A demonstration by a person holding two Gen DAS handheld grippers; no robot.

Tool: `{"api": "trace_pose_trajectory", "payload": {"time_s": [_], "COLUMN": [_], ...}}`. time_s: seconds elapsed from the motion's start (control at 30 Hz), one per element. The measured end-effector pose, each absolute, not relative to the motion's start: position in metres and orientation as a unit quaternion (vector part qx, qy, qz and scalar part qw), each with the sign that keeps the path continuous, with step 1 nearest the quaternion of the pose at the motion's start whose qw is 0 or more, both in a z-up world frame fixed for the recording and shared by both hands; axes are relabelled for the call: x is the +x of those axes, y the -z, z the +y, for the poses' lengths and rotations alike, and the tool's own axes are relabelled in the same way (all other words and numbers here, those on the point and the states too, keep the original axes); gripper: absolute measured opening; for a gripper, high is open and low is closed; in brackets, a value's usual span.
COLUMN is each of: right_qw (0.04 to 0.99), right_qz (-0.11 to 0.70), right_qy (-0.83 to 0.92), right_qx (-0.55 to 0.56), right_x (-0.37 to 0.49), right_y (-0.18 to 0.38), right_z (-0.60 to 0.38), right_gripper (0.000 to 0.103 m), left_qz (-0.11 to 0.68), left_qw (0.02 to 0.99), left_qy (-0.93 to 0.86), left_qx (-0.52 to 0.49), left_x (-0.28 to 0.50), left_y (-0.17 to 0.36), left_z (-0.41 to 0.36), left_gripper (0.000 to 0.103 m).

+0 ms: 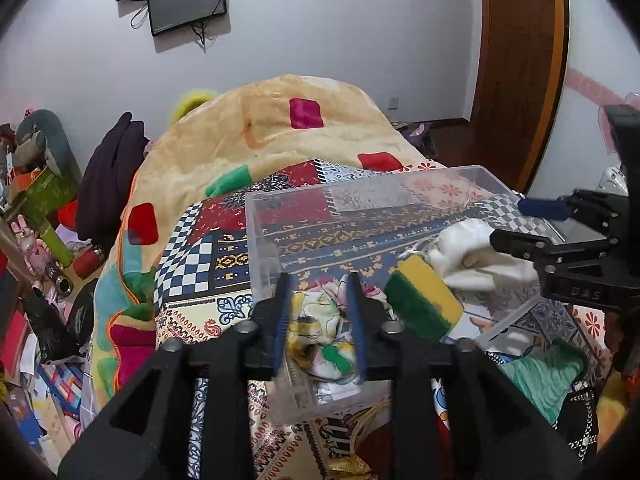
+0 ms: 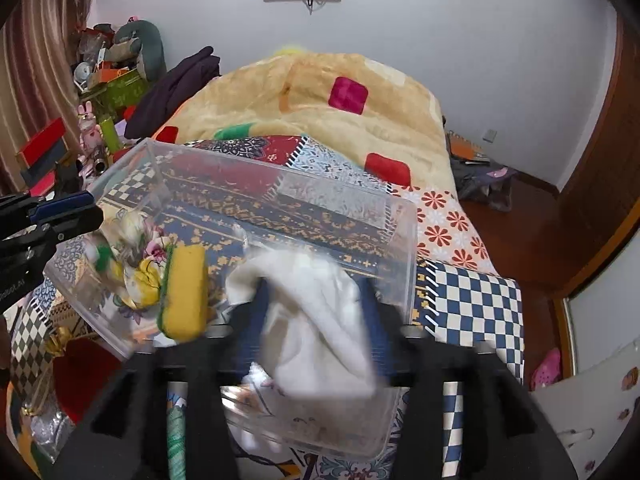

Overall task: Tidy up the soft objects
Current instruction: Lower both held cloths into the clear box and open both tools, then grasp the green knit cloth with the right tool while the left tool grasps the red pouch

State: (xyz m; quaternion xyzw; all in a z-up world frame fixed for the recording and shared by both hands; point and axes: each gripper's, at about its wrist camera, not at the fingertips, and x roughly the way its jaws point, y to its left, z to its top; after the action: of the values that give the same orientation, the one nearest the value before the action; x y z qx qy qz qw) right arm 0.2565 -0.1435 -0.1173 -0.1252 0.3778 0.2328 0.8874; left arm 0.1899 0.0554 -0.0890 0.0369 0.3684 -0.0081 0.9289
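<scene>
A: Blue-padded fingers of the left tool (image 1: 318, 322) are sitting nearest the lens, parted and holding nothing, straddling the near wall of the clear plastic box (image 1: 264, 240) with the floral cloth (image 1: 320, 320) lying between and beyond them inside the box.

B: And the right tool (image 2: 316, 320)?

A: It is hanging over the box with a white cloth (image 2: 320, 320) draped between its fingers; the blur is hiding whether the pads are pinching it or already letting go, so its grip cannot be told. The cloth is reaching into the right part of the box, beside the yellow-and-green sponge (image 2: 184, 292).

B: How should the person be finishing this step?

A: Probably by lowering the white cloth fully below the rim before parting the fingers, keeping it off the sponge, while the left tool is steadying the light box on the patterned bed cover (image 2: 472, 304) so it is not tipping.

B: Any writing?

A: Raised letters on each tool's body are showing, something like "DAS", too small to read surely.
</scene>
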Motion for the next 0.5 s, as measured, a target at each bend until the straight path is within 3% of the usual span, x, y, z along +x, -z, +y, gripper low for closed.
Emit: {"api": "trace_pose_trajectory", "payload": {"time_s": [0.17,0.23,0.3,0.5], "right_qw": [0.902,0.906,0.91,0.908], "right_qz": [0.343,0.331,0.319,0.301], "right_qy": [-0.237,-0.244,-0.25,-0.281], "right_qx": [-0.112,-0.095,-0.083,-0.08], "right_x": [0.24,0.231,0.222,0.188], "right_y": [0.093,0.081,0.072,0.056], "right_z": [-0.155,-0.162,-0.166,-0.172], "right_gripper": [0.063,0.077,0.083,0.086], "left_qz": [0.358,0.35,0.341,0.329], "left_qw": [0.934,0.936,0.94,0.943], "left_qy": [0.018,0.019,0.021,0.034], "left_qx": [0.01,0.003,-0.007,-0.029], "left_x": [0.175,0.169,0.158,0.125], "left_y": [0.076,0.069,0.06,0.044], "left_z": [0.061,0.063,0.065,0.064], "left_gripper": [0.047,0.052,0.058,0.067]}}
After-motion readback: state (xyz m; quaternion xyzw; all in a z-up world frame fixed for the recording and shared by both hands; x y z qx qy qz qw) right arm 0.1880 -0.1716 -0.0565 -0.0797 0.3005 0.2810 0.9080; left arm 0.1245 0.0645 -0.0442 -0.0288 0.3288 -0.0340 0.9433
